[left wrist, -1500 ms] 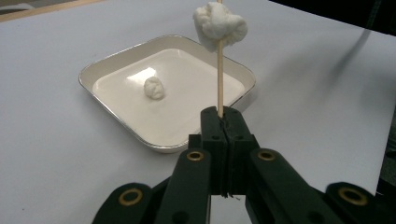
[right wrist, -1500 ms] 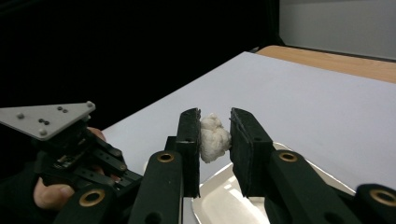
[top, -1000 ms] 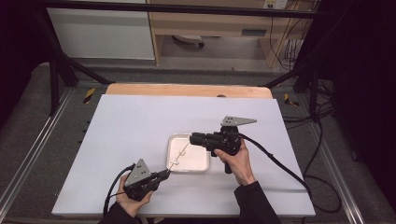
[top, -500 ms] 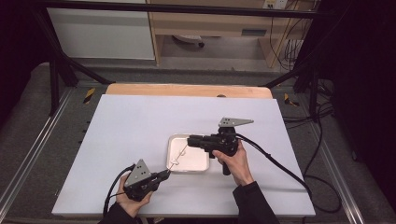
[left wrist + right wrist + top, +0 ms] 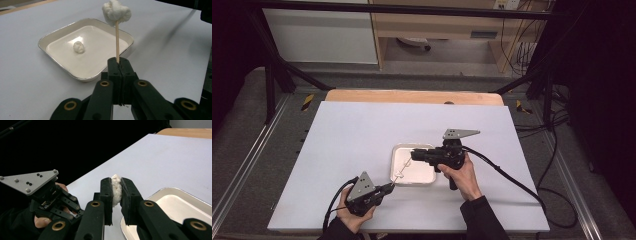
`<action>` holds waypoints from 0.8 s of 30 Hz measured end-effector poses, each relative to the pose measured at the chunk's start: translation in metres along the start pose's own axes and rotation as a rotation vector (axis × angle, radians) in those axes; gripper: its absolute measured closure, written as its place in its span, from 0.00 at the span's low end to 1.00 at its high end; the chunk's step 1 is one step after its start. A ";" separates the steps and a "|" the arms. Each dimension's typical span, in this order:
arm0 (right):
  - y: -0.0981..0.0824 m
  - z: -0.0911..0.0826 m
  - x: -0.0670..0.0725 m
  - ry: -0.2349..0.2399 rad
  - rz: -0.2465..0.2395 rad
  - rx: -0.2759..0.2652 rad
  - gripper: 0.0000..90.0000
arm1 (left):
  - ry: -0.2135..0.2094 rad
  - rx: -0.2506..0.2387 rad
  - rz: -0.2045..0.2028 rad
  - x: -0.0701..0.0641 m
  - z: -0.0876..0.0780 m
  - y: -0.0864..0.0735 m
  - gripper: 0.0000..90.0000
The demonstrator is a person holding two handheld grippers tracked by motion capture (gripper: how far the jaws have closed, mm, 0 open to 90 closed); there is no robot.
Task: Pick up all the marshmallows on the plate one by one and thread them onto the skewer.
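My left gripper (image 5: 119,65) is shut on a thin wooden skewer (image 5: 117,42) that stands up from its jaws with a white fluffy lump (image 5: 116,11) on its tip. In the high view it (image 5: 388,188) sits near the table's front, its skewer slanting over the tray. A shallow white tray (image 5: 100,45) with a metal rim holds one loose white lump (image 5: 78,47). My right gripper (image 5: 116,181) has just been closing and its pads squeeze another white lump (image 5: 115,191). It hovers over the tray (image 5: 422,172) in the high view, with its tips (image 5: 413,155) pointing left.
The white tabletop (image 5: 362,135) spreads wide to the left and back of the tray. A wooden strip (image 5: 412,96) runs along the far edge. The right gripper's cable (image 5: 512,180) trails across the table toward the right edge.
The right gripper has drifted slightly left and nearer over the tray. The left gripper and its skewer have stayed put.
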State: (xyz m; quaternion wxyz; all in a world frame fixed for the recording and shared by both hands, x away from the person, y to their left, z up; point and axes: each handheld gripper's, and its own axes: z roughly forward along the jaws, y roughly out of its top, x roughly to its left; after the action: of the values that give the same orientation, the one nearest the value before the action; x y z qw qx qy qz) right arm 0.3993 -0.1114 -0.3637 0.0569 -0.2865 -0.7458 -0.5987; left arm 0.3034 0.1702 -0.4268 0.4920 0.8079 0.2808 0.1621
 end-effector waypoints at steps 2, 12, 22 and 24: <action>0.000 0.000 0.001 0.006 0.001 -0.003 0.90 | 0.003 -0.001 0.003 0.000 0.000 0.000 0.99; -0.004 0.003 0.002 0.026 -0.003 0.001 0.91 | 0.016 0.004 0.020 -0.002 0.001 0.000 0.99; -0.006 0.005 0.005 0.043 -0.015 0.009 0.92 | 0.026 0.020 0.033 -0.003 0.003 0.000 0.99; -0.007 0.005 0.006 0.045 -0.019 0.012 0.92 | 0.025 0.023 0.030 -0.003 0.003 0.000 0.99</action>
State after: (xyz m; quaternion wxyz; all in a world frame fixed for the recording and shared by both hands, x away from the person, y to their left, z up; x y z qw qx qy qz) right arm 0.3922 -0.1051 -0.3685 0.0698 -0.2653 -0.7507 -0.6009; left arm 0.3026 0.1657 -0.4283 0.4767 0.8155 0.2765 0.1766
